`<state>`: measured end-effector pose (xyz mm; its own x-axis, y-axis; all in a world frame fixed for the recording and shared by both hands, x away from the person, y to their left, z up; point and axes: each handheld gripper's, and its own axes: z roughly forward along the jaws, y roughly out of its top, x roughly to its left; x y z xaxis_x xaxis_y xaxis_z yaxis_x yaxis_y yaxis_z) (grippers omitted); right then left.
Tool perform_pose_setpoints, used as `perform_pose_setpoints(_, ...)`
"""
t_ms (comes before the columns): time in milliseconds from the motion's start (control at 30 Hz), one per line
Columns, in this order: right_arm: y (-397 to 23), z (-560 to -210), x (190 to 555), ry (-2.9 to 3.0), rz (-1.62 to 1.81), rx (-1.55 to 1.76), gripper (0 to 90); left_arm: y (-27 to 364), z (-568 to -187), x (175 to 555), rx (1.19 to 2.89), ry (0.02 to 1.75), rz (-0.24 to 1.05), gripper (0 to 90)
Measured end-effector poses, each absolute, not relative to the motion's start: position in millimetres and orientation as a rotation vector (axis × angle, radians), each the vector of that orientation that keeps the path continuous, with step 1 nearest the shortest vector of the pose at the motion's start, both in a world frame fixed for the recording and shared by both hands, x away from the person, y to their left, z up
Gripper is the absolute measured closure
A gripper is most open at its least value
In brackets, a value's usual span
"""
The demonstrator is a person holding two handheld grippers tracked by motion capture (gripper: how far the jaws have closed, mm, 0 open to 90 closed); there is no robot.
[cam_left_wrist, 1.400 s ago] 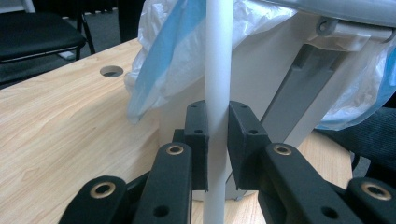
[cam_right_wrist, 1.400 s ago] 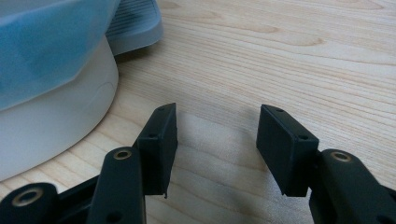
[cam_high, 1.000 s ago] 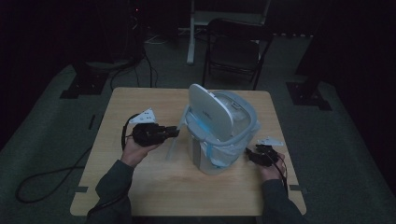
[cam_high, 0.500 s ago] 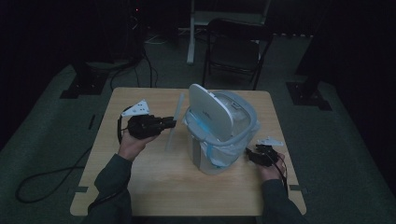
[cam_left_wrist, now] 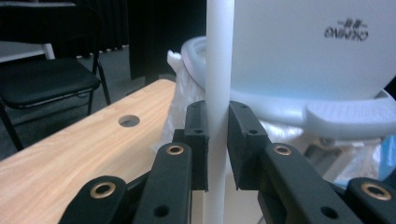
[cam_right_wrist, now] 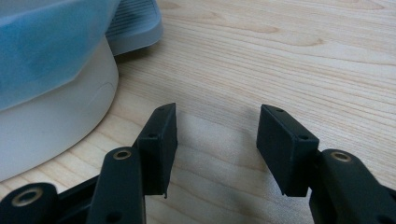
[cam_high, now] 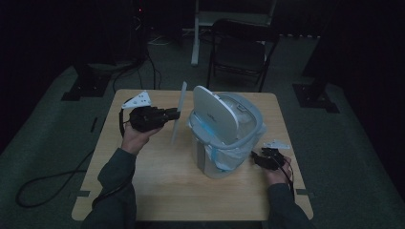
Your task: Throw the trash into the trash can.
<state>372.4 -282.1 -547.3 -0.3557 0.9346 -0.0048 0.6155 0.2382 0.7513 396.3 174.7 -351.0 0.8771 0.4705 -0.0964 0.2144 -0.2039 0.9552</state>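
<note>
A white strip [cam_left_wrist: 218, 70] is pinched upright by the left gripper [cam_high: 173, 114], just beside the open-lidded bin [cam_high: 229, 138]. Were the narrow grip to slip, the strip could swing or snag the bin's lid. The left hand [cam_high: 136, 136] is raised; the right gripper [cam_right_wrist: 212, 140], open and empty, is held low over the surface [cam_right_wrist: 280, 56].

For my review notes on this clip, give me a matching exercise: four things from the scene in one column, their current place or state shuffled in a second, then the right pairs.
Things:
1. white flat strip
2. bin lid
3. right gripper
4. folding chair

States:
A. standing on the floor beyond the table
B. jaws apart, low over the wood beside the bin's base
C. raised, standing up over the bin
D. clamped upright in the left gripper

Pairs: 1-D, 2-C, 3-B, 4-A
</note>
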Motion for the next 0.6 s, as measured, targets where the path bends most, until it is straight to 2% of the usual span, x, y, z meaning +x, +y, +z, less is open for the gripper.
perform_pose_setpoints(600, -282, -547, 373, 2.059, 0.928, 1.414, 46.9, 175, -328, 416, 1.767, 0.517, 0.302, 79.9)
